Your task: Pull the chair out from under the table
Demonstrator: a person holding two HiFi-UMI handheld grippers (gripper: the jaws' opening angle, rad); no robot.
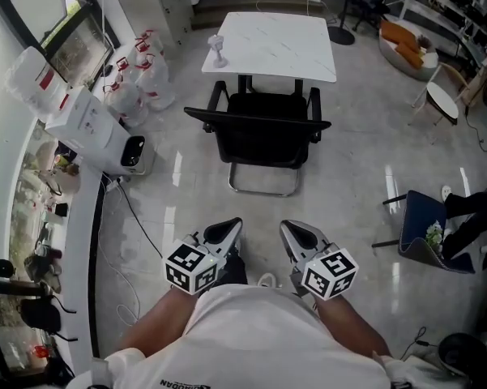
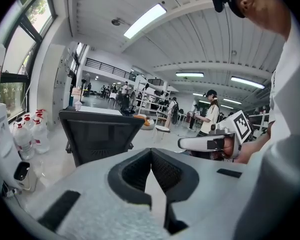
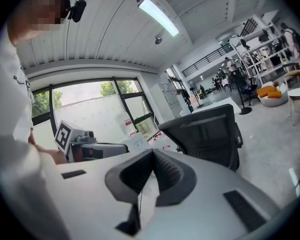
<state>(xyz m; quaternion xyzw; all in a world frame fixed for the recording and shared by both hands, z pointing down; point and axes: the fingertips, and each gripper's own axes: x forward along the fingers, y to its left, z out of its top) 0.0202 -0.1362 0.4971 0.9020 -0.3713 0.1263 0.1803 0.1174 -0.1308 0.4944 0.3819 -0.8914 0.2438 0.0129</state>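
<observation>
A black mesh-back office chair [image 1: 263, 132] stands on the floor in front of a white marble-topped table [image 1: 271, 44], its seat partly under the tabletop and its back facing me. My left gripper [image 1: 231, 227] and right gripper [image 1: 290, 230] are held side by side close to my body, well short of the chair, both shut with nothing between the jaws. The chair [image 2: 97, 134] rises beyond the shut jaws in the left gripper view. In the right gripper view the chair [image 3: 207, 134] stands ahead at the right.
A white machine [image 1: 93, 132] and several water bottles [image 1: 138, 75] stand at the left by the window. A cup [image 1: 217, 51] sits on the table's left edge. A dark blue chair [image 1: 425, 229] is at the right, with an orange sofa [image 1: 405, 43] and a small round table [image 1: 442, 100] farther back.
</observation>
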